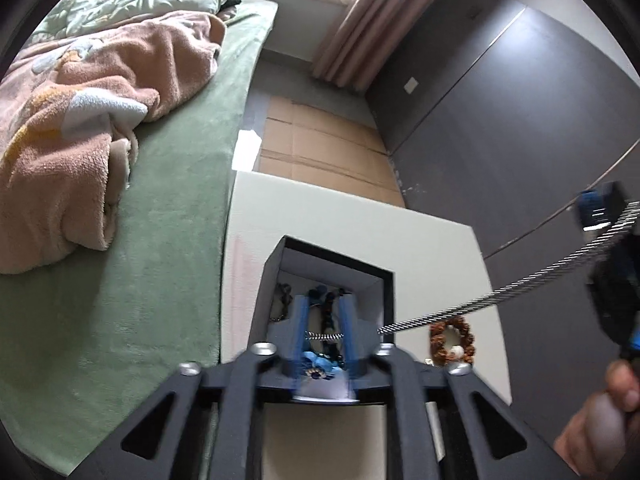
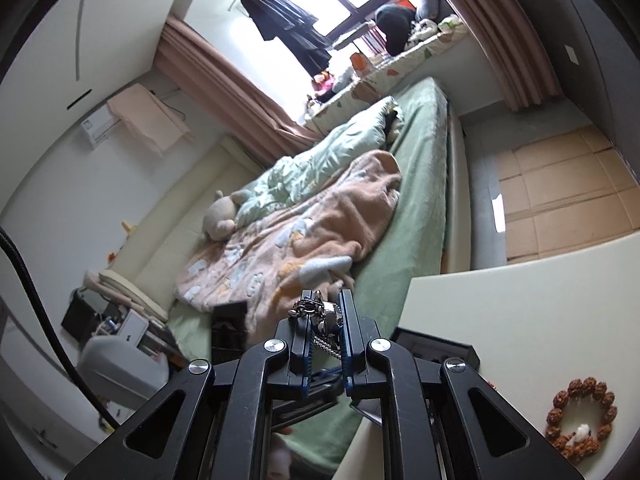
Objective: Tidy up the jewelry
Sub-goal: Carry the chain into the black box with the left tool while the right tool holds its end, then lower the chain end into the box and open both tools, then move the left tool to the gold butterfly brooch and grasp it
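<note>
- Nearest the left wrist camera, the left tool (image 1: 324,336) hangs over the open box (image 1: 328,272), its blue fingers (image 1: 301,328) set a little apart with a short run of silver chain (image 1: 480,300) stretched across the gap; whether they truly pinch it I cannot tell.
- Beads and a blue trinket (image 1: 320,364) already lie inside the box, below those fingers.
- The right tool (image 2: 325,320) is pressed together on the clasp end of the chain, which bunches at its tips.
- In the left view the right tool (image 1: 612,264) sits up and to the right, well apart from the box, so the chain's long axis slopes from upper right down toward the box mouth.
- The left tool is the nearer one to the box; my guess is the held end must travel left and down along that line for the chain to drop in.
- A brown bead bracelet (image 2: 582,420) lies on the white table (image 2: 520,312), just beside the box on the right tool's side, not yet put away.
</note>
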Action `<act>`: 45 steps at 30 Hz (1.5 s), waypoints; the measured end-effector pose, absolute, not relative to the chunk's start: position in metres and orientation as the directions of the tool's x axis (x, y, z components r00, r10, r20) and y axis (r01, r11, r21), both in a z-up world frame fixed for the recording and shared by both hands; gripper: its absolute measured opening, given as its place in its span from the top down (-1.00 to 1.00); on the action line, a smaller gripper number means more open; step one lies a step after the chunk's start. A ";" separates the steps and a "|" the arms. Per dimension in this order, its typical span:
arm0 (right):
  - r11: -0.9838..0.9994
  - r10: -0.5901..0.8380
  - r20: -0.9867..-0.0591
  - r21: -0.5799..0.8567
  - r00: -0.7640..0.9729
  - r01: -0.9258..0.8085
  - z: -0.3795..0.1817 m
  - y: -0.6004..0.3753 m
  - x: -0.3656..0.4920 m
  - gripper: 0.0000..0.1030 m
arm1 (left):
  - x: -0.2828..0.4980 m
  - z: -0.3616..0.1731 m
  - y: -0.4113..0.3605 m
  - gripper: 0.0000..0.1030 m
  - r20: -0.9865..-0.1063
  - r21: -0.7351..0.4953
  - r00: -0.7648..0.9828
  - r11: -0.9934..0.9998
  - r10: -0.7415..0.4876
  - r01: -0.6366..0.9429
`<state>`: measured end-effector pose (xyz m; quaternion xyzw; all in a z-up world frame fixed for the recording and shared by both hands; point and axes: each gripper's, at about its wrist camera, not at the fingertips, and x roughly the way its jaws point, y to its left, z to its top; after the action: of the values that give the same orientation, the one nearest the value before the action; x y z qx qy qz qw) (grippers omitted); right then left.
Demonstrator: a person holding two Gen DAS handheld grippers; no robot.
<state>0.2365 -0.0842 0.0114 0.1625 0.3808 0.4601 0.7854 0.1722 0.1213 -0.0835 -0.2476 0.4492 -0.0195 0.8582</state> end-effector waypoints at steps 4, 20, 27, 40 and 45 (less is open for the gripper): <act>0.519 0.848 -0.452 0.607 0.275 -0.602 0.009 -0.078 0.236 0.75 | 0.161 -0.065 0.129 -0.39 -0.715 -0.457 0.656 0.872 -0.242 -0.177; 0.665 0.731 -0.643 0.595 0.230 -0.451 -0.041 -0.086 0.248 -0.70 | 0.138 -0.038 0.131 -0.40 -0.714 -0.376 0.687 0.903 -0.138 -0.209; 0.758 0.641 -0.710 0.527 0.291 -0.383 -0.034 -0.144 0.240 -0.79 | 0.137 -0.026 0.089 -0.40 -0.692 -0.346 0.701 0.932 -0.172 -0.112; 0.856 0.518 -0.778 0.477 0.356 -0.202 -0.048 -0.244 0.226 -0.79 | 0.161 -0.037 0.001 -0.40 -0.761 -0.266 0.610 0.964 -0.222 0.018; 0.863 0.501 -0.772 0.482 0.392 -0.154 -0.048 -0.270 0.221 -0.79 | 0.173 -0.057 -0.033 -0.40 -0.824 -0.212 0.523 0.975 -0.218 0.073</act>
<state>0.2206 -0.2697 -0.0476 0.1688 0.5137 0.2003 0.8170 0.1733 -0.0333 -0.0569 -0.0754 0.4809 -0.0837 0.8695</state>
